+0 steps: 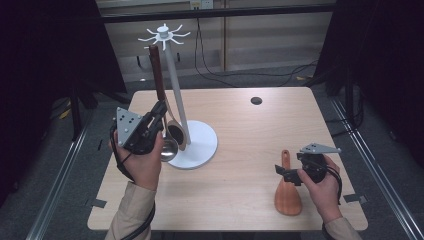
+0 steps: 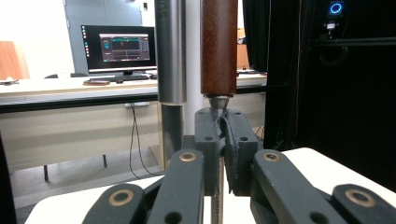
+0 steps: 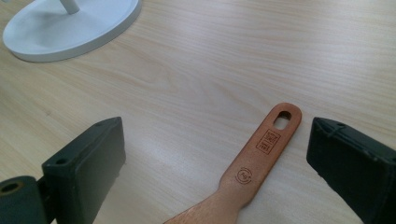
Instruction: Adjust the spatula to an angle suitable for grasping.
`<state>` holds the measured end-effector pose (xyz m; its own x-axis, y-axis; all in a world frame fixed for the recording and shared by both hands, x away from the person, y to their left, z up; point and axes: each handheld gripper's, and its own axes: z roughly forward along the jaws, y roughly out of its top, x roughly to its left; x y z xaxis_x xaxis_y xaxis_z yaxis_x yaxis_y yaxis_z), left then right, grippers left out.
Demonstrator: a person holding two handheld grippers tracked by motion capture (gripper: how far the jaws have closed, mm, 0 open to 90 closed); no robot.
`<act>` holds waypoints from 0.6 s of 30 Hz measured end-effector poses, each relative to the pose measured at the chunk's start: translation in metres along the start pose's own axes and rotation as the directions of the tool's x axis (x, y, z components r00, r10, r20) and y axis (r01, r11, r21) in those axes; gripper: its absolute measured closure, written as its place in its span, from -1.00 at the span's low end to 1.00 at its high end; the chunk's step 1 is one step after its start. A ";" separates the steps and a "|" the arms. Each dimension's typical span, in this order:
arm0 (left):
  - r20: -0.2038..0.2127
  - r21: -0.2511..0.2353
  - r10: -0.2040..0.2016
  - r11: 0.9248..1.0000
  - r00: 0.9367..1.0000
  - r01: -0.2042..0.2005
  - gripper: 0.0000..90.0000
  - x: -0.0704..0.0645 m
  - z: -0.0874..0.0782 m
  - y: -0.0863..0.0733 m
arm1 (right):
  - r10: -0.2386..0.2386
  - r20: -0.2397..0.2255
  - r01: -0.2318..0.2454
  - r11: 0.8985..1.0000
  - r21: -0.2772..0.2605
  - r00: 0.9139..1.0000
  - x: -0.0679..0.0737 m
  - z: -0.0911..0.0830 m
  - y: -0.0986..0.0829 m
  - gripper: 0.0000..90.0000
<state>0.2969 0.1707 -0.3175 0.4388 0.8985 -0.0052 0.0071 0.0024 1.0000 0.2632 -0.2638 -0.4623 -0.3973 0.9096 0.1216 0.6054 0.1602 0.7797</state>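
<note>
A white utensil stand (image 1: 176, 75) with hook arms at its top rises from a round base (image 1: 202, 142) on the wooden table. My left gripper (image 1: 159, 112) is shut on the thin metal shank of a ladle with a dark brown handle (image 1: 157, 75), held upright beside the pole; its steel bowl (image 1: 168, 149) hangs by the base. In the left gripper view the jaws (image 2: 223, 135) pinch the shank just under the handle (image 2: 218, 46). My right gripper (image 1: 286, 172) is open, low over a wooden spatula (image 1: 287, 195) whose handle (image 3: 261, 154) lies between its jaws (image 3: 217, 149).
A second spoon-like utensil (image 1: 175, 131) hangs against the stand's pole, and a steel shaft (image 2: 170, 51) stands left of the brown handle. A round cable hole (image 1: 256, 100) sits at the table's far side. The spatula lies near the table's front right edge (image 1: 300, 225).
</note>
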 end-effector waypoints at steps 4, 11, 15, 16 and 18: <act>0.005 0.000 -0.006 1.000 1.000 0.006 0.90 -0.002 0.003 0.001 | 0.000 0.000 0.000 1.000 -0.006 1.000 0.000 0.000 0.000 -0.91; 0.001 -0.006 0.001 1.000 1.000 -0.001 0.90 -0.006 0.006 0.003 | 0.001 -0.006 -0.001 1.000 -0.008 1.000 -0.001 -0.001 0.000 -0.91; 0.006 -0.001 0.013 1.000 1.000 -0.013 0.90 -0.007 0.007 0.004 | 0.002 -0.006 -0.002 1.000 -0.009 1.000 -0.001 -0.001 0.001 -0.91; 0.002 -0.004 0.006 1.000 1.000 -0.006 0.90 -0.007 0.008 0.004 | 0.002 -0.005 -0.002 1.000 -0.010 1.000 -0.001 -0.001 0.001 -0.91; 0.000 -0.004 0.000 1.000 1.000 0.000 0.90 -0.008 0.009 0.004 | 0.002 -0.007 -0.003 1.000 -0.010 1.000 -0.001 -0.002 0.001 -0.91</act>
<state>0.3017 0.1598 -0.3139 0.4388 0.8986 -0.0049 0.0033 0.0038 1.0000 0.2628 -0.2649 -0.4609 -0.4005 0.9074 0.1277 0.5994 0.1540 0.7855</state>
